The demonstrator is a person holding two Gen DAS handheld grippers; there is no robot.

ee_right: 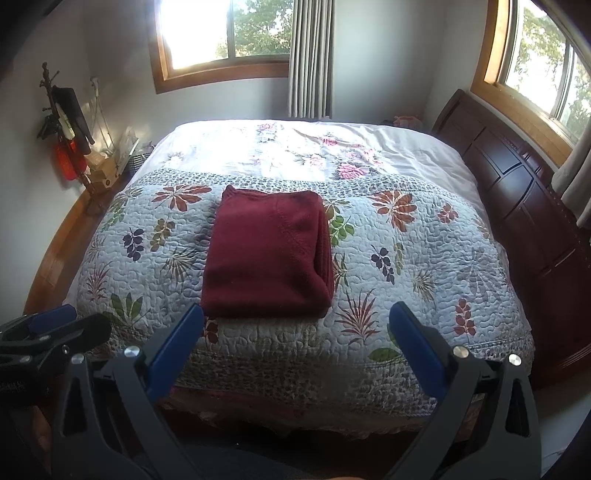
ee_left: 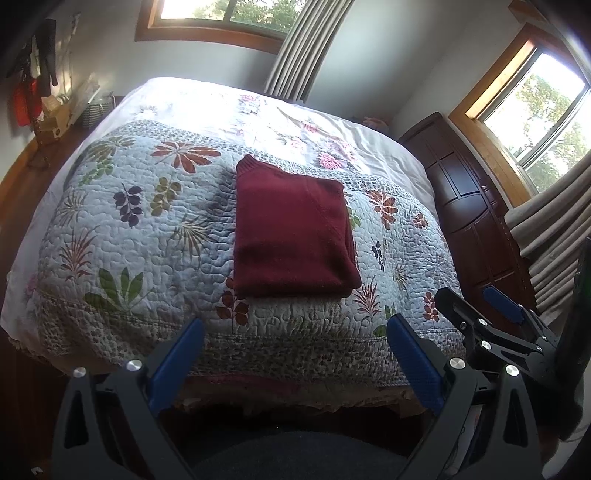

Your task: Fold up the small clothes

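A dark red knit garment [ee_left: 291, 229] lies folded into a neat rectangle on the floral quilt [ee_left: 155, 236] of the bed, near its front edge. In the right wrist view the same garment [ee_right: 267, 254] sits just beyond the fingertips. My left gripper [ee_left: 295, 328] is open, held back off the front of the bed, with nothing between its blue pads. My right gripper [ee_right: 295, 314] is open too, also short of the garment and holding nothing. The right gripper [ee_left: 480, 299] shows at the right of the left wrist view; the left gripper [ee_right: 55, 325] shows at the lower left of the right wrist view.
A dark wooden headboard [ee_right: 517, 192] runs along the bed's right side under a window [ee_right: 546, 55]. A second window [ee_right: 221, 33] and a curtain [ee_right: 310, 55] are on the far wall. A coat stand [ee_right: 66, 122] and small items on a ledge stand at the left.
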